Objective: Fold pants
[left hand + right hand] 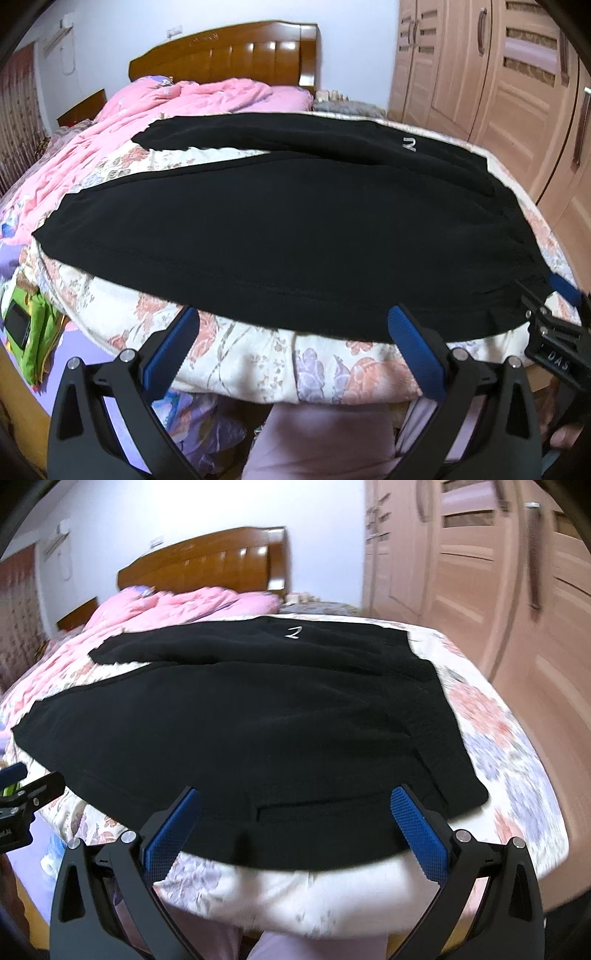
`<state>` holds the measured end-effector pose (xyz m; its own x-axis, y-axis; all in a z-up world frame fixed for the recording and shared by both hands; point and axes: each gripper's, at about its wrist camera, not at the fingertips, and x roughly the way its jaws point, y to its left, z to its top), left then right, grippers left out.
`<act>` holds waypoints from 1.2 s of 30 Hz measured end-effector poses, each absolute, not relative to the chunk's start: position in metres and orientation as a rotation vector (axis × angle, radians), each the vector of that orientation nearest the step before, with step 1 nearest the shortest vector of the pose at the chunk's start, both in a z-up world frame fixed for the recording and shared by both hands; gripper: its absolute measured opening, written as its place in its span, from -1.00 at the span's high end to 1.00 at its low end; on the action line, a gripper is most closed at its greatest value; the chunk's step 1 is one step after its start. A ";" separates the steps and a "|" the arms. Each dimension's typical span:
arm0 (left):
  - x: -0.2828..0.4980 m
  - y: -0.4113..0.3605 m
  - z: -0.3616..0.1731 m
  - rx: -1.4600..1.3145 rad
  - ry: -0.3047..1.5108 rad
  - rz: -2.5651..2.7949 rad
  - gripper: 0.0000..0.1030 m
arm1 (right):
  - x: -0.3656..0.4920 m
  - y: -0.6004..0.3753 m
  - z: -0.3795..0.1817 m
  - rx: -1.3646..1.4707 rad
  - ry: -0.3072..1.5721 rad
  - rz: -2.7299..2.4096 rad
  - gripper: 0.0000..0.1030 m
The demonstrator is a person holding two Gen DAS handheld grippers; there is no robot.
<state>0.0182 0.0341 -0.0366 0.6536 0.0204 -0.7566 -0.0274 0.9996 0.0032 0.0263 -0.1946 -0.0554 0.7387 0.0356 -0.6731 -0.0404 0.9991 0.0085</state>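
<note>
Black pants (pixel 280 229) lie spread flat across a floral quilt on the bed, both legs running to the left and the waist at the right, with a small white logo (pixel 409 144) on the far leg. My left gripper (pixel 295 321) stands open at the near hem, its blue pads wide apart with nothing between them. In the right wrist view the same pants (pixel 258 720) fill the middle, and my right gripper (pixel 295 805) is open over the near edge by the waist. The right gripper (pixel 554 314) also shows at the right edge of the left wrist view.
The floral quilt (pixel 258 362) covers the bed end, with a pink blanket (pixel 177 99) and wooden headboard (pixel 229 51) beyond. A wardrobe (pixel 498 74) stands at the right. A green pouch (pixel 29 332) lies at the left. A person's legs in pale trousers (pixel 325 443) are below.
</note>
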 end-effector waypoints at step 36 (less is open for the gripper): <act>0.485 -0.042 -0.031 0.357 1.000 -1.094 -0.40 | 0.398 -0.333 -0.039 -0.154 0.928 0.473 0.79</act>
